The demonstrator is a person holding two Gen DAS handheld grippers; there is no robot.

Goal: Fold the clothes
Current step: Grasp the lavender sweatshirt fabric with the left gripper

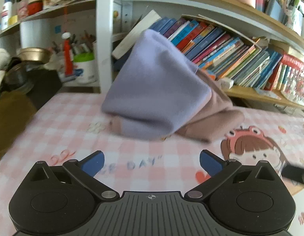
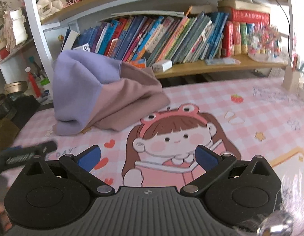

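A lavender and dusty-pink garment (image 1: 157, 90) lies heaped on the pink checked tablecloth (image 1: 59, 122), leaning up against the bookshelf at the back. It also shows in the right wrist view (image 2: 89, 92), at the left. My left gripper (image 1: 151, 162) is open and empty, well short of the garment. My right gripper (image 2: 147, 158) is open and empty over the cartoon girl print (image 2: 175, 135), to the right of the garment. The left gripper (image 2: 26, 153) appears blurred at the right view's left edge.
A shelf of leaning books (image 2: 171, 37) runs along the back of the table. Jars, a bowl and a red bottle (image 1: 68, 57) crowd the back left. A wooden pen holder (image 2: 292, 78) stands at the far right.
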